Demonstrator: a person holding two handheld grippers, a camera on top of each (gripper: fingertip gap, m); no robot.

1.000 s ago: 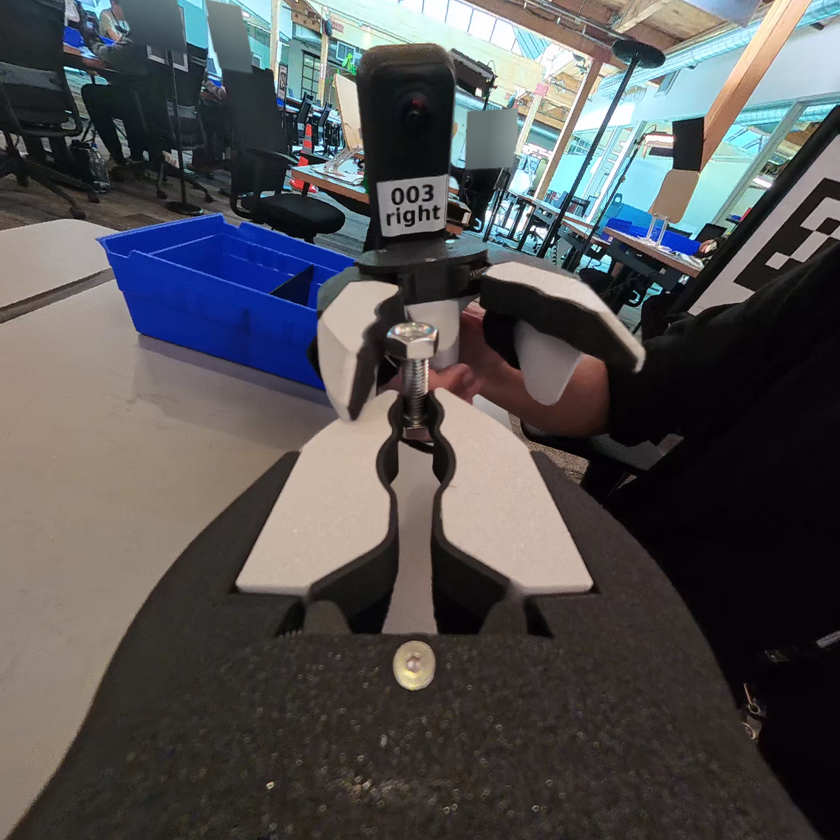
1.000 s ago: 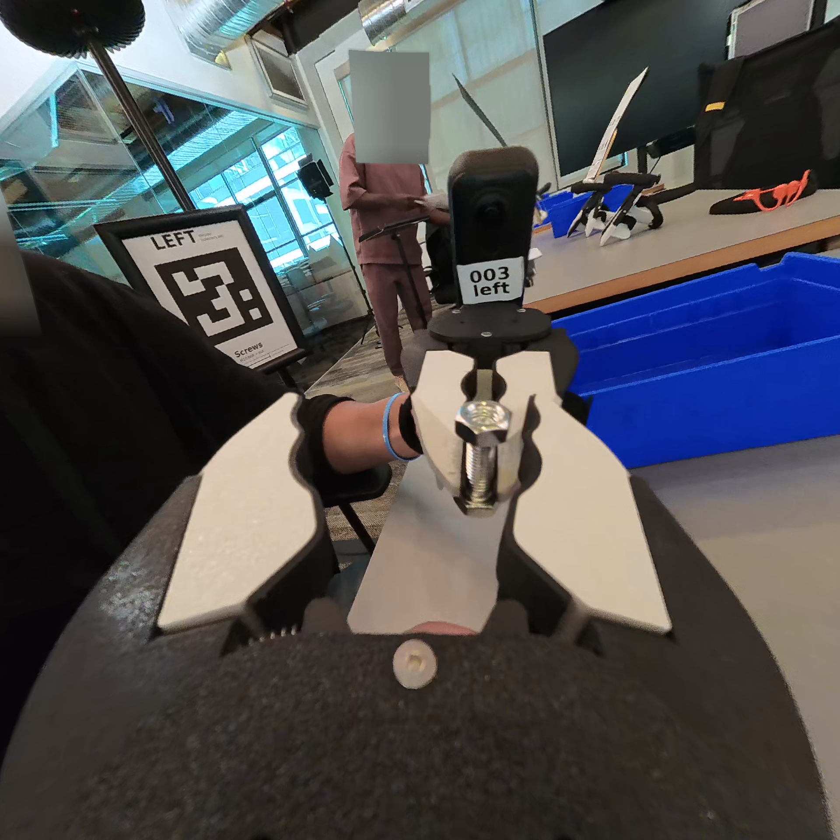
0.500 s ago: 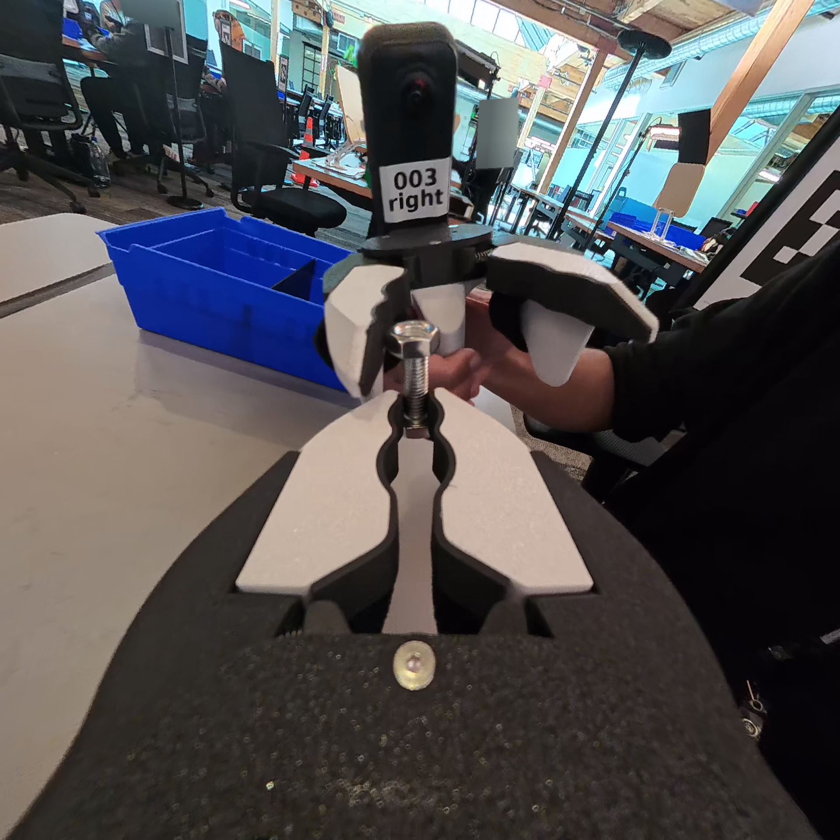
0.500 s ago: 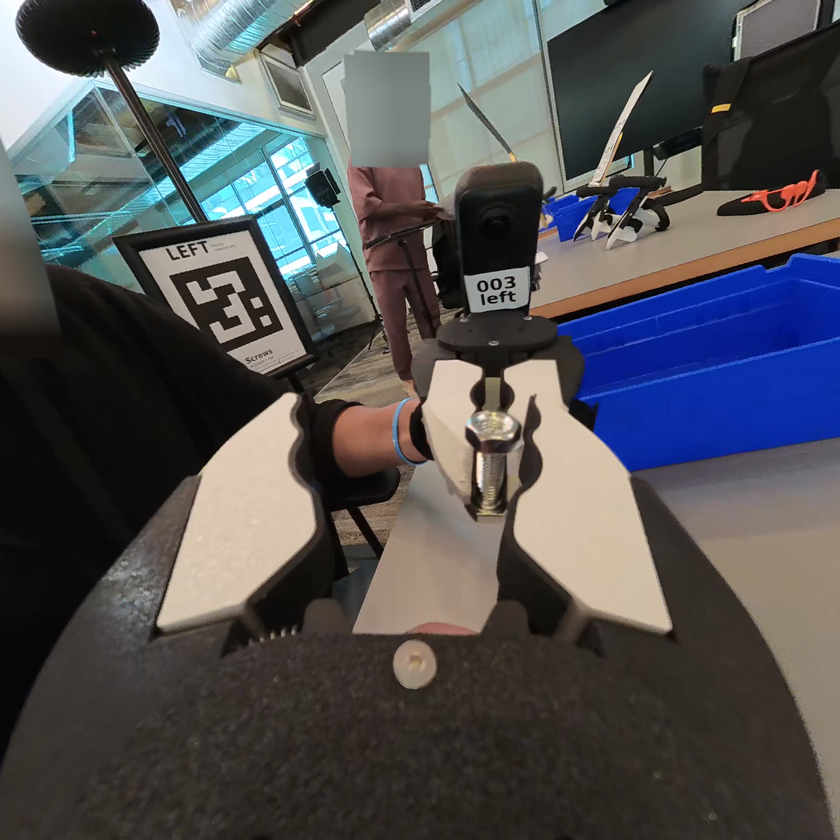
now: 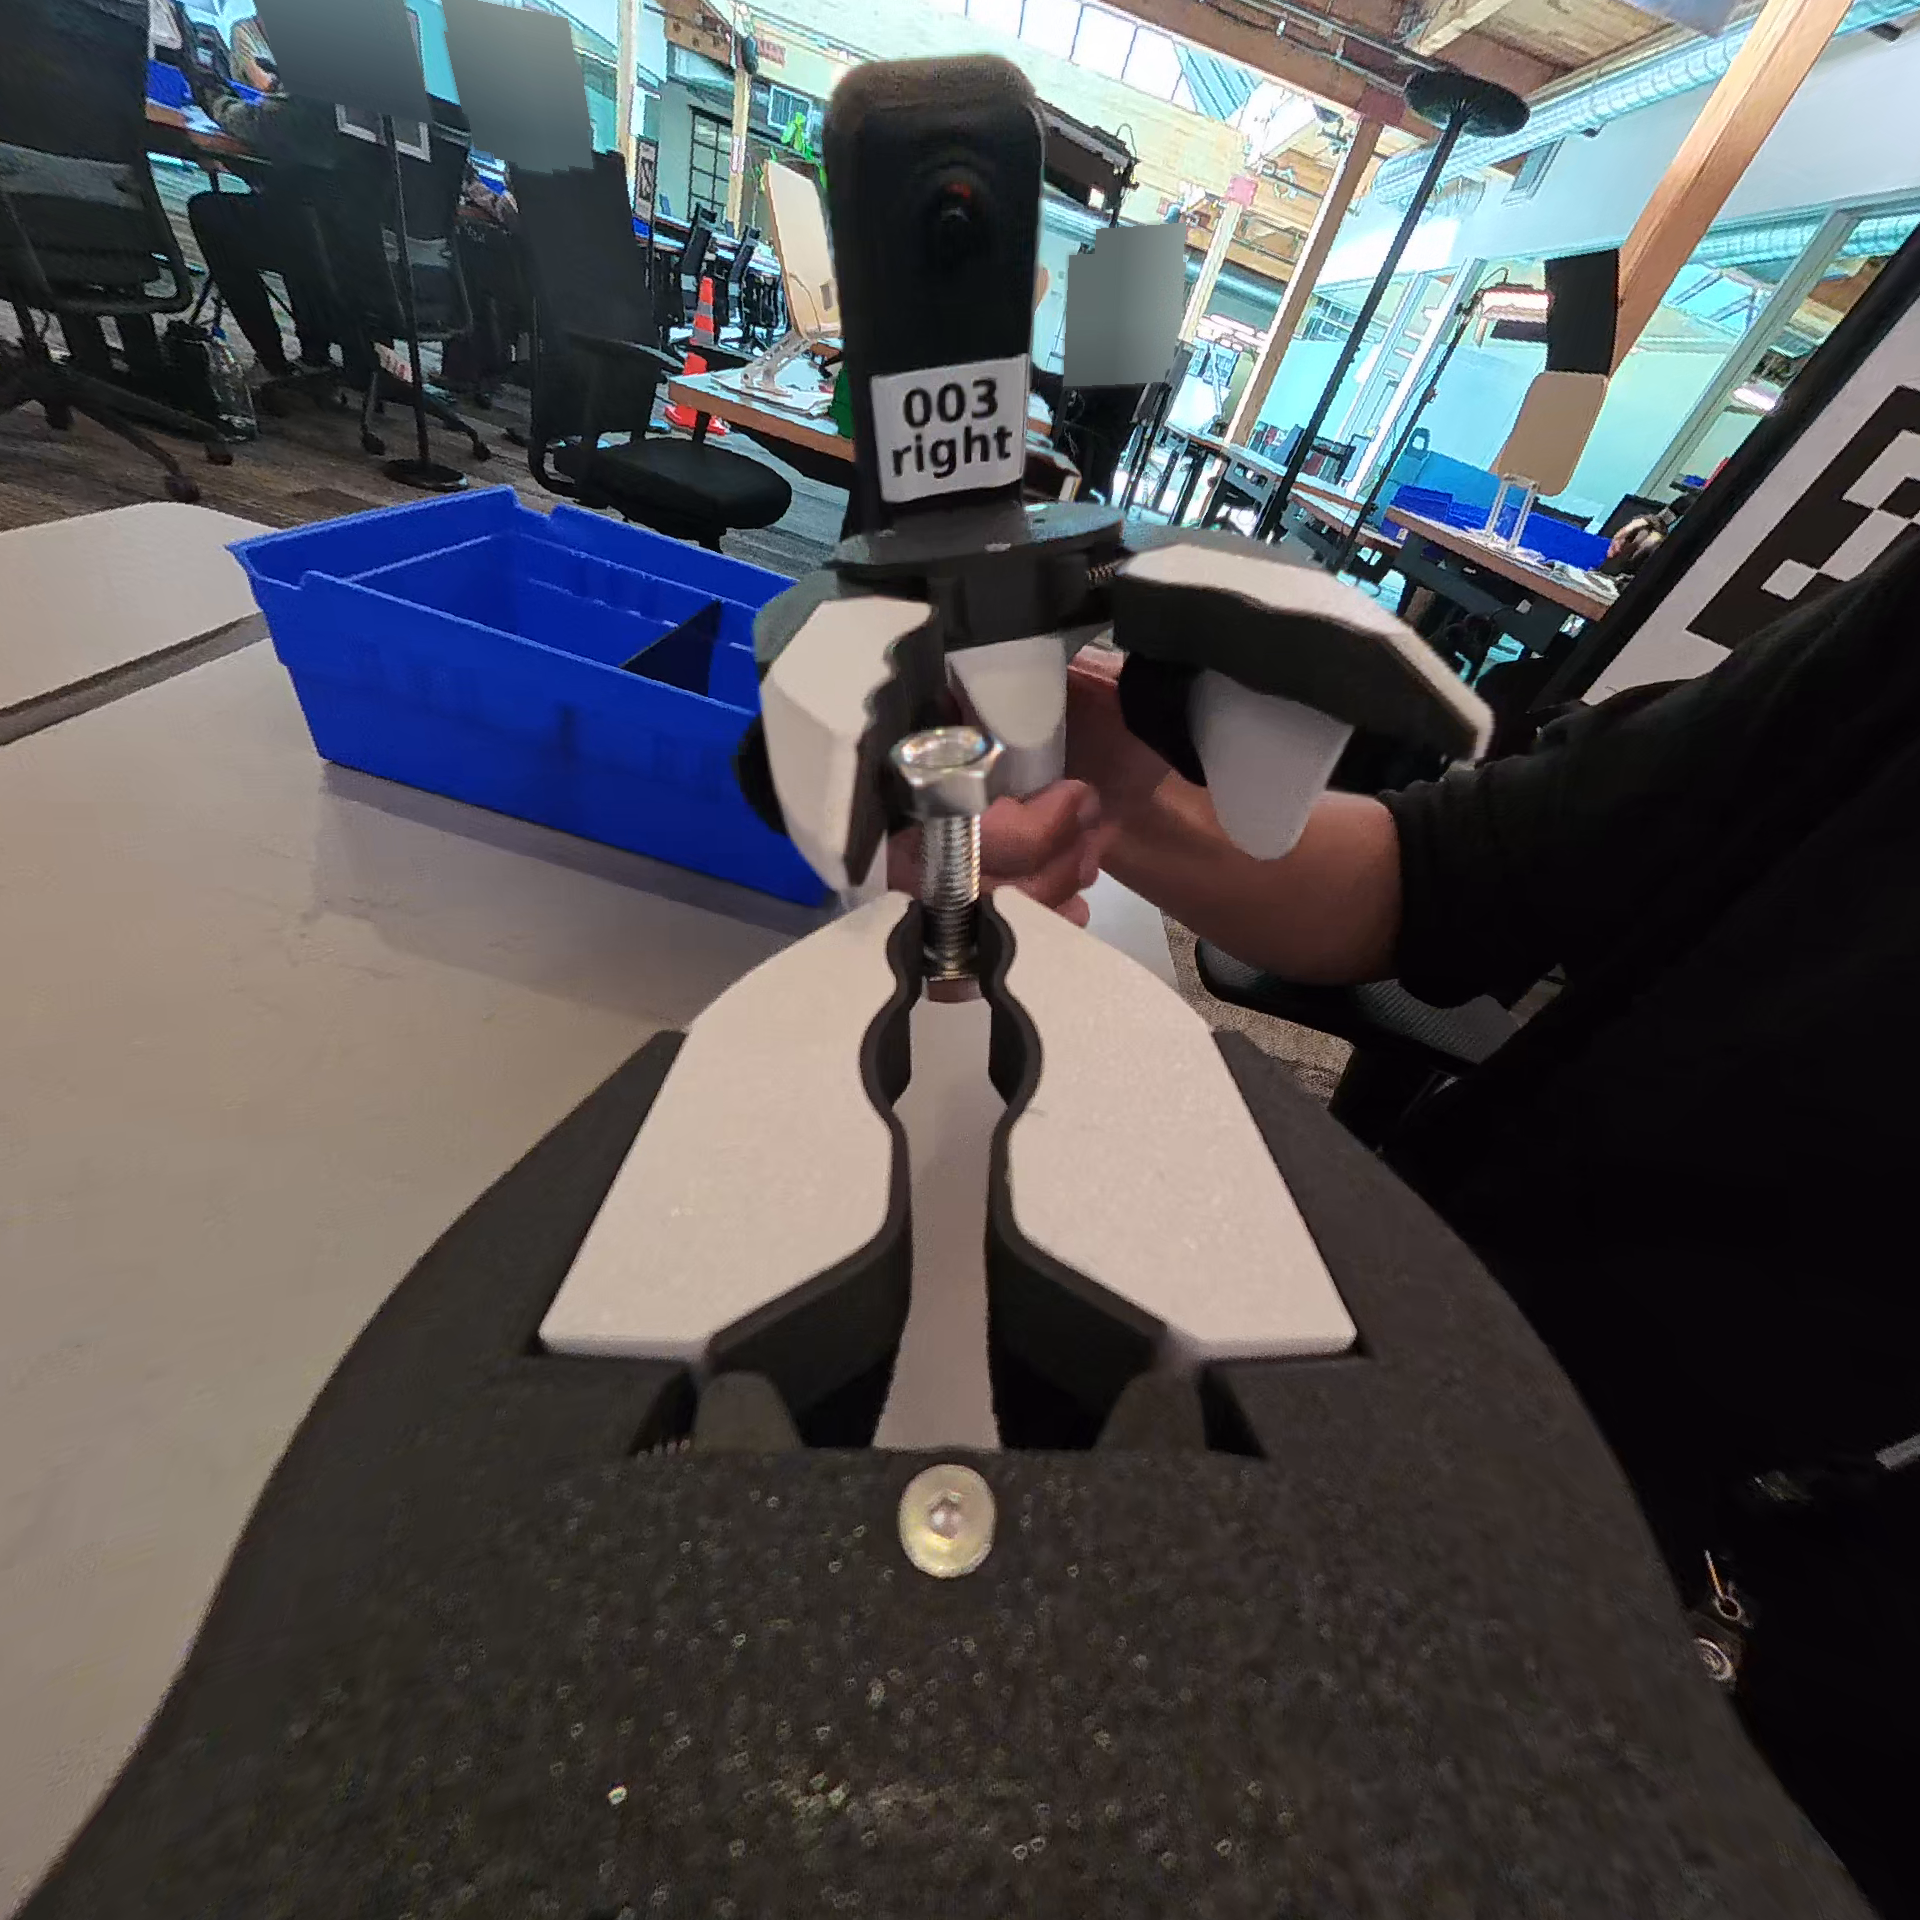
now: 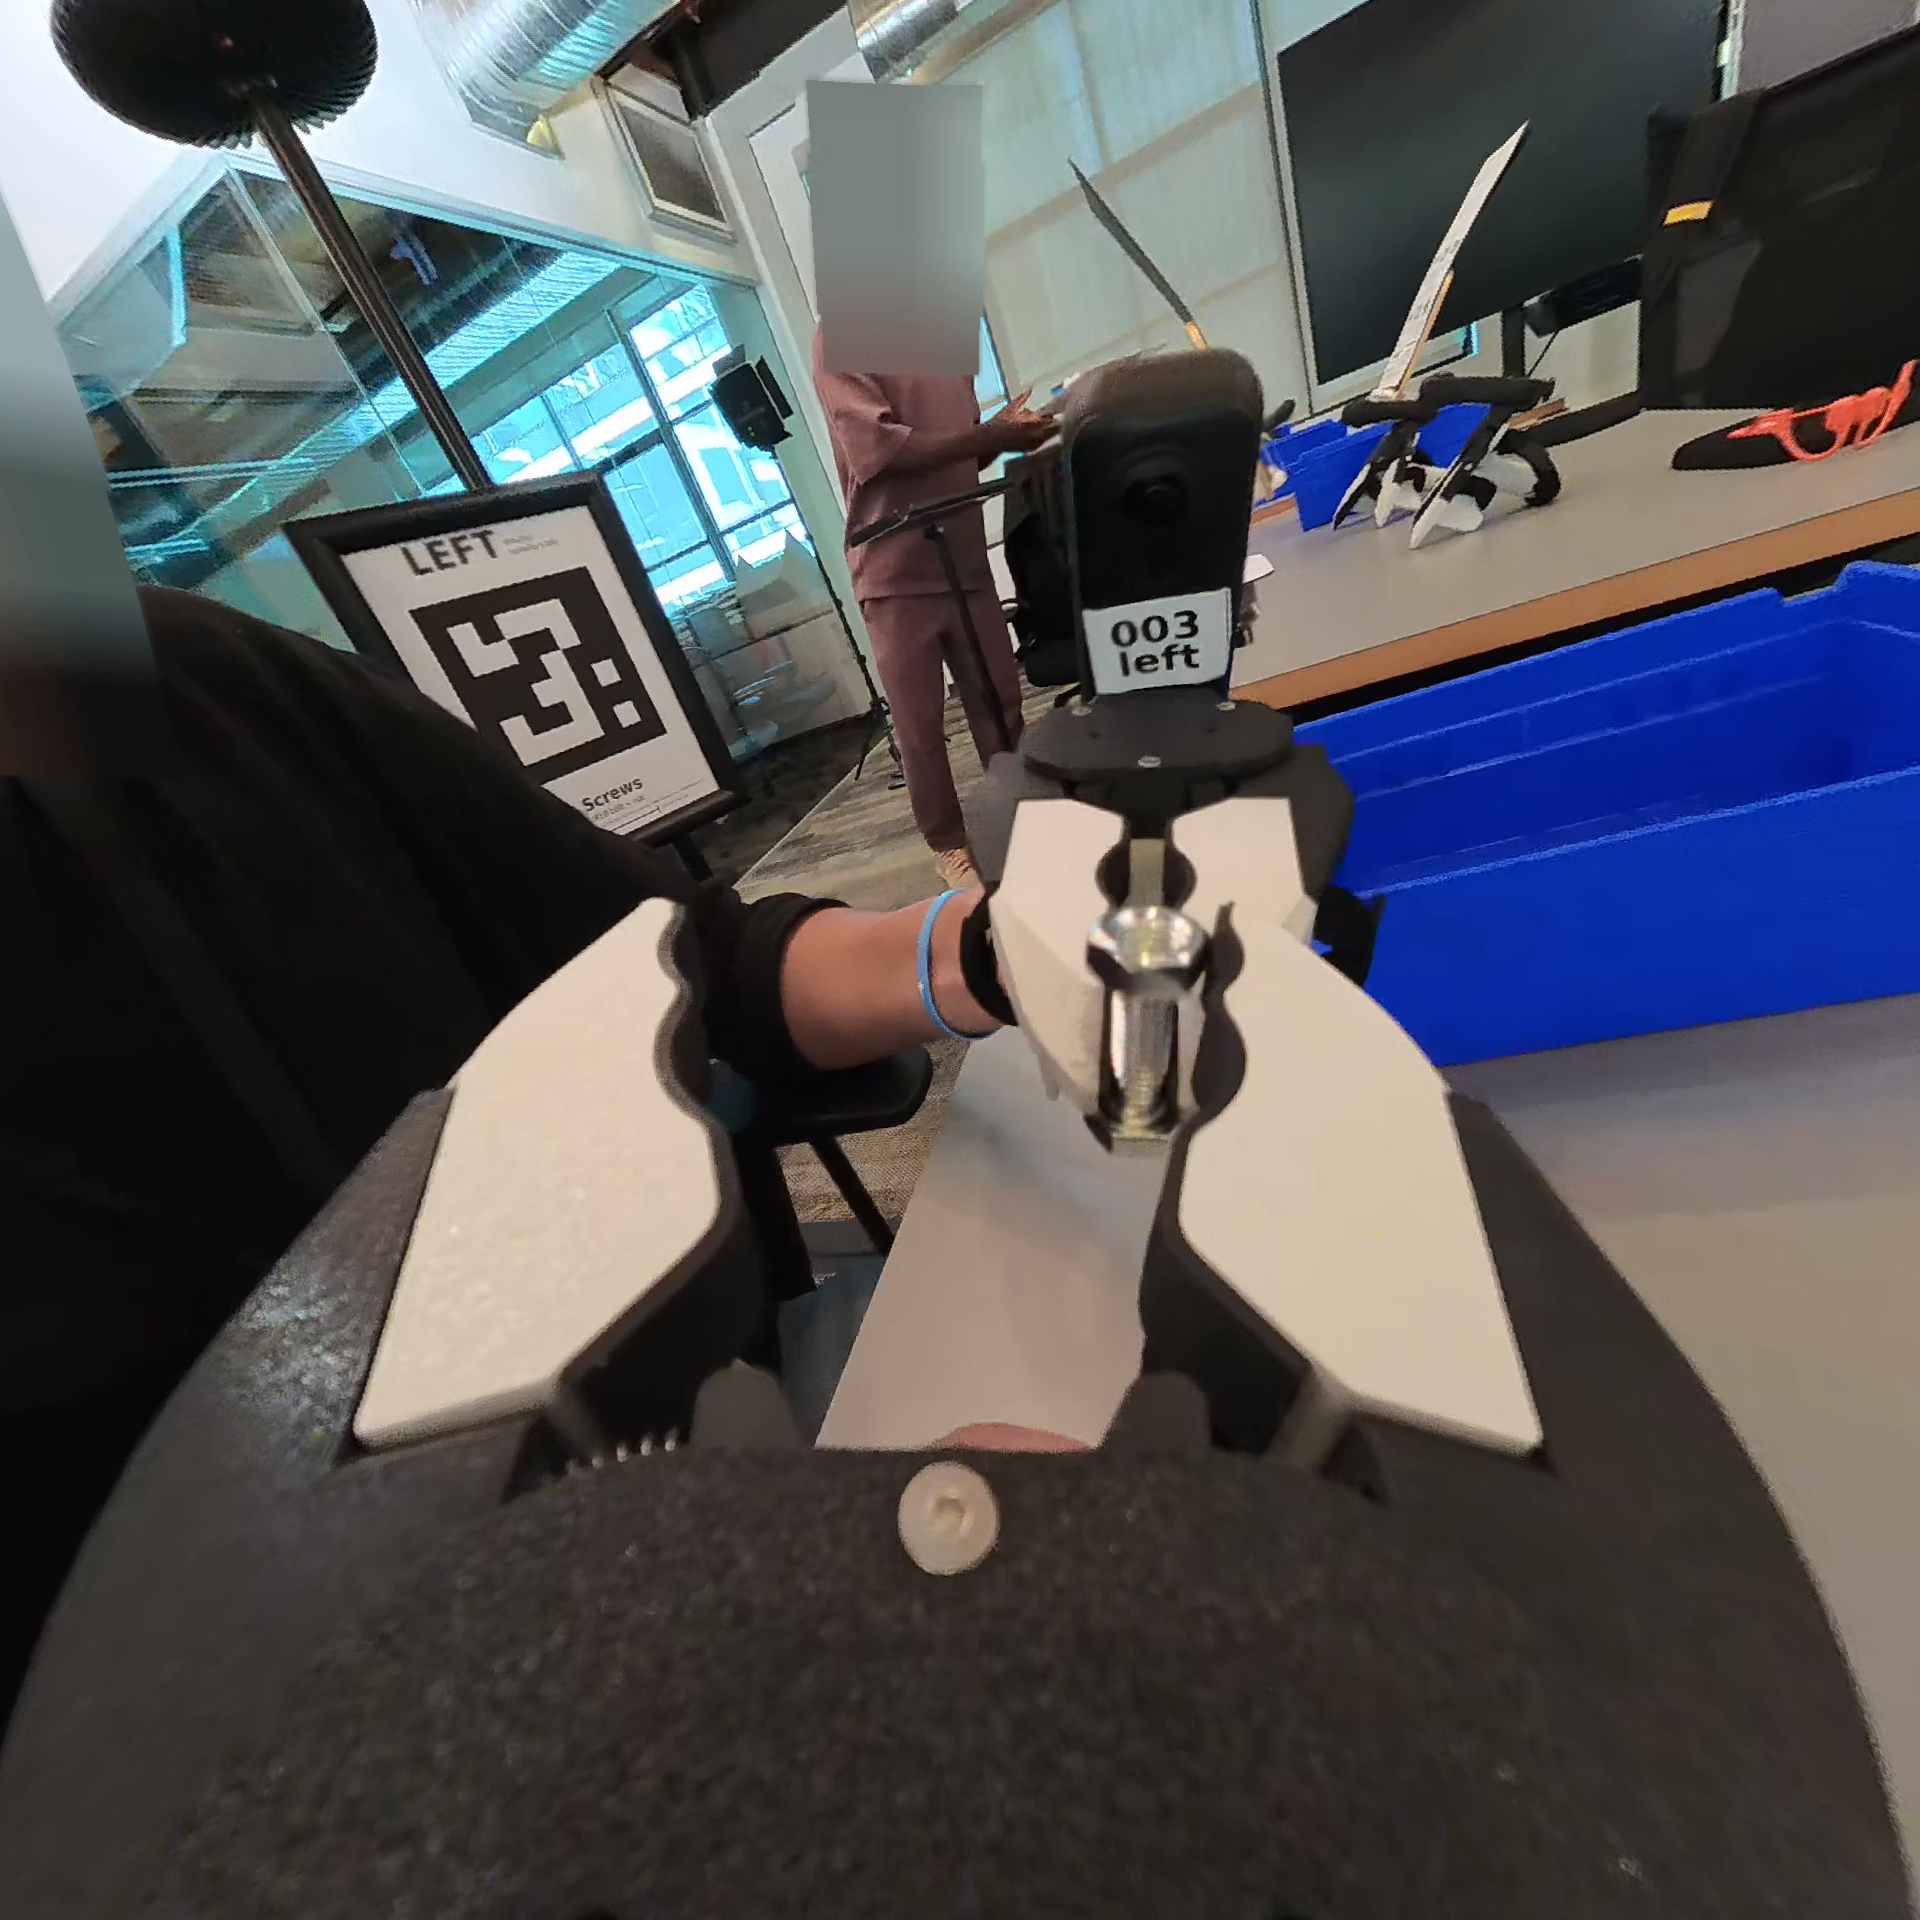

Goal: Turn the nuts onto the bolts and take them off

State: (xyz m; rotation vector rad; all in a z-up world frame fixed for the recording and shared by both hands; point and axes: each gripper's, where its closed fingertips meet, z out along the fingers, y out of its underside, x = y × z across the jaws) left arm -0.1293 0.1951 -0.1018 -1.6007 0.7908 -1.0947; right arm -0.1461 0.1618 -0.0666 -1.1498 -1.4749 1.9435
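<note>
A silver hex-head bolt [image 5: 948,831] stands upright with its head on top. My left gripper [image 5: 948,940] is shut on its lower end, where a nut [image 5: 948,982] sits between the tips. My right gripper [image 5: 1049,831] faces it with its jaws wide apart, and one of its fingers [image 5: 821,748] is just left of the bolt head. In the right wrist view the bolt [image 6: 1143,1029] is held in the left gripper [image 6: 1138,1091], close to the inner edge of my right gripper's [image 6: 951,925] right-hand finger [image 6: 1340,1174]. The left-hand finger is far off.
A blue bin [image 5: 499,665] with dividers stands on the grey table [image 5: 260,1039] behind the grippers and also shows in the right wrist view [image 6: 1662,852]. A marker sign [image 6: 530,665] stands beside the operator. A person [image 6: 914,623] stands farther back. Office chairs [image 5: 644,478] are beyond the table. Across from one pair of fingers to the other is roughly 4 cm.
Both grippers have shifted slightly together. The left stays shut on the bolt and the right stays open beside the bolt head.
</note>
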